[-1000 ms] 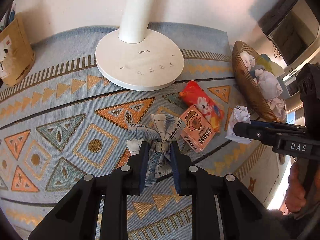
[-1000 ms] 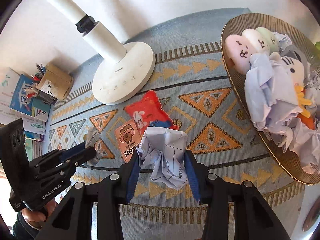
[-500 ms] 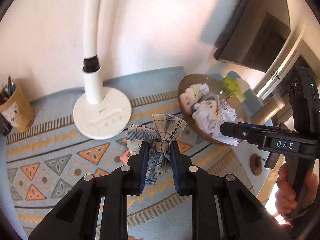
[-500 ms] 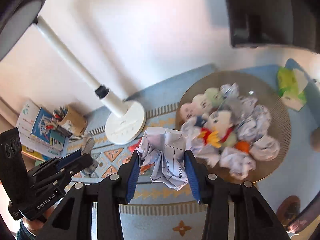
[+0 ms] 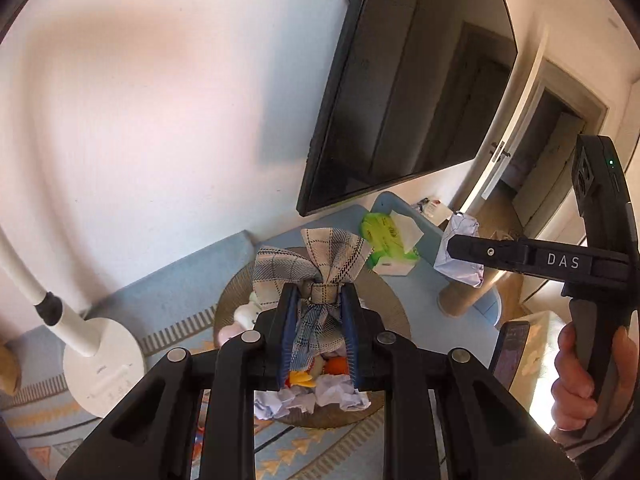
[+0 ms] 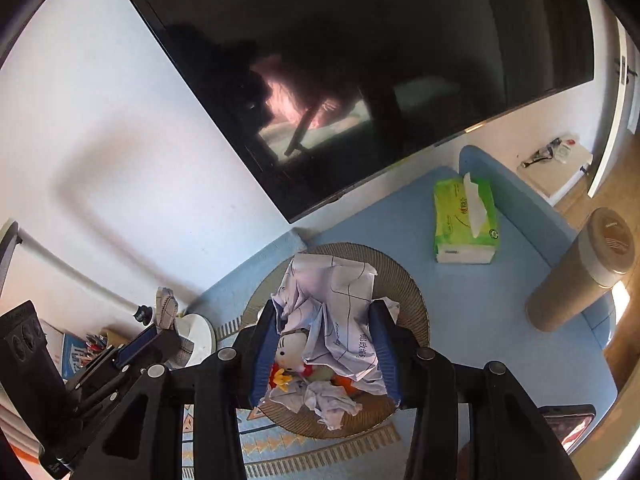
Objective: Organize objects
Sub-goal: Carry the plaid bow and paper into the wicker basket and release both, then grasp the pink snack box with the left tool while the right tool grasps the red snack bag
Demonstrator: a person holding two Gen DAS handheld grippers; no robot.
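Observation:
My left gripper (image 5: 318,300) is shut on a plaid fabric bow (image 5: 308,268) and holds it high above the round woven basket (image 5: 394,312). My right gripper (image 6: 326,320) is shut on a crumpled sheet of paper (image 6: 336,312), also above the basket (image 6: 416,300). The basket holds plush toys (image 6: 288,354) and several crumpled papers (image 6: 328,400). The right gripper with its paper (image 5: 460,252) shows at the right of the left wrist view. The left gripper with the bow (image 6: 166,308) shows at the left of the right wrist view.
A white desk lamp (image 5: 100,364) stands left of the basket on a patterned mat (image 5: 36,416). A green tissue pack (image 6: 466,220) and a tan cylinder (image 6: 580,272) stand on the blue table to the right. A dark screen (image 6: 360,60) hangs on the wall. A phone (image 6: 568,424) lies at the right.
Both grippers have risen and swung right, from over the mat to above the basket, still holding the bow and the paper. The snack packets have left view.

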